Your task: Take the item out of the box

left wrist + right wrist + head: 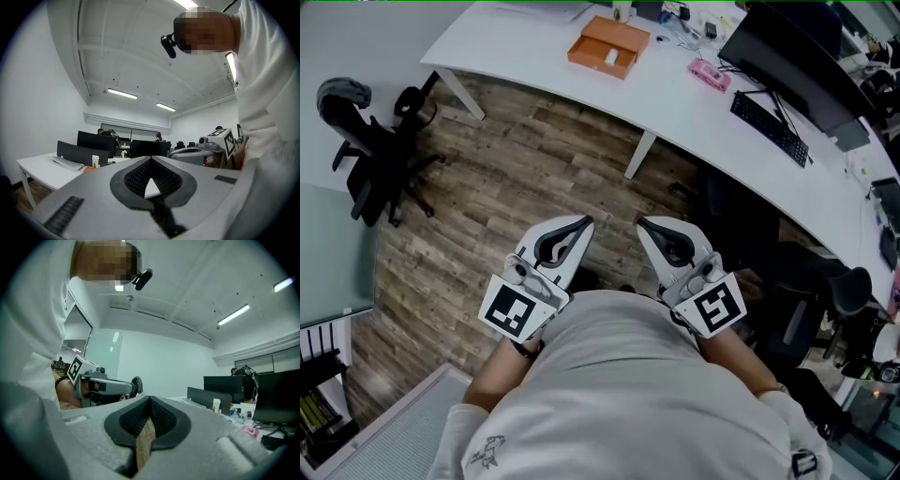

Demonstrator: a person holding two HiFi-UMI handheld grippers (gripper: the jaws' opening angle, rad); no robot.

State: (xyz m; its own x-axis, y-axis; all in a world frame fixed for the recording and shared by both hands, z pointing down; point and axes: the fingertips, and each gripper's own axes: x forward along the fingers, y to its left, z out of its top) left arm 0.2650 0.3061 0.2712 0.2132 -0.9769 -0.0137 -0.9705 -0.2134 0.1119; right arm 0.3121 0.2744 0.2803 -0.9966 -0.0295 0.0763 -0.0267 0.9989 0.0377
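One orange box (609, 47) rests on the white desk (675, 103), well ahead of both grippers (wood floor (534, 159) between). Left gripper (584, 223) and right gripper (644, 225) are held level at the torso, jaws closed, nothing gripped.

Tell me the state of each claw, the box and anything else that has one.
Left claw: shut, empty
Right claw: shut, empty
Orange box: open, on the white desk, untouched
White item: lying inside the box
Office chair: upright, unoccupied
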